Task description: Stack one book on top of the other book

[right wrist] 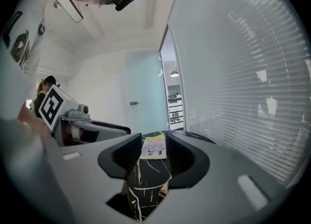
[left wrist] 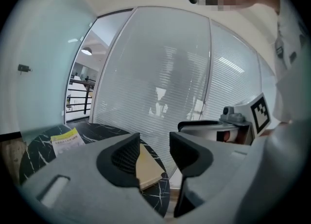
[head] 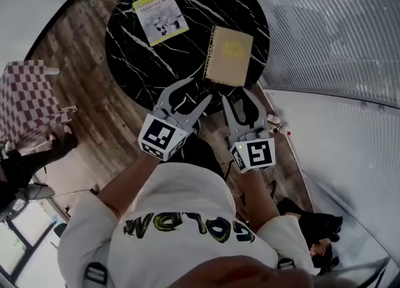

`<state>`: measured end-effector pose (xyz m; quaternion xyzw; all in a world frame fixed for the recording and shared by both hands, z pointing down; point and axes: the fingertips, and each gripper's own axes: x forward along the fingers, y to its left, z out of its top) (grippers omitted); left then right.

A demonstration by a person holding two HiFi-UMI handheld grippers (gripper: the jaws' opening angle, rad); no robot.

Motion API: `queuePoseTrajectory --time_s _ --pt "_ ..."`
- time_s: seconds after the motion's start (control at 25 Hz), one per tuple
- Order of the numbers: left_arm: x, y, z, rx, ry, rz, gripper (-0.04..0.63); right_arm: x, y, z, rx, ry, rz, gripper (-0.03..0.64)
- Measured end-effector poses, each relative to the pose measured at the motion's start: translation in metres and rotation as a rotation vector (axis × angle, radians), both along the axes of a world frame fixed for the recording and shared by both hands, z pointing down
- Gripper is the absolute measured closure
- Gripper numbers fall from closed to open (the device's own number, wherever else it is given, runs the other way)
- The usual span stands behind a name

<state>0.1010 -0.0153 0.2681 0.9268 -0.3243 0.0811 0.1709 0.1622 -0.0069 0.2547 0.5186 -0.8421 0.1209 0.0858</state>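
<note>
Approach step is judged in hand: yellow book (head: 160,15) and tan notebook (head: 229,55) are seen lying apart, unstacked, on the black counter (head: 194,5), left hand-held gripper (head: 197,93) and right hand-held gripper (head: 237,101) are held empty, jaws partly apart, at its near edge, and an edge grasp on one book is called for next

A round black marble worktop (head: 140,62) stands on a wood-plank floor (head: 103,124). Beside it runs a glass partition with closed white blinds (head: 331,30). A red-and-white checked furnishing (head: 25,102) sits on the opposite side, and a round ceiling lamp (left wrist: 86,51) glows beyond a pale frosted-glass wall (right wrist: 143,92).
</note>
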Motion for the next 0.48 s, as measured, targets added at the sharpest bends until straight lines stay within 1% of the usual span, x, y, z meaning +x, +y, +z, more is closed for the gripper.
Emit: queuePoseTrajectory --time_s 0.16,0.36,0.48 --pt "-0.021 0.016 -0.040 0.040 0.035 -0.014 0.450 -0.025 0.016 -0.032 0.013 -0.019 -0.031 0.474" --pt "-0.033 0.034 -0.066 0.055 0.071 -0.019 0.454 -0.050 0.030 -0.056 0.030 -0.037 -0.069 0.505" --pt "-0.041 0.041 -0.080 0.077 0.086 -0.026 0.470 -0.062 0.035 -0.067 0.043 -0.049 -0.097 0.526"
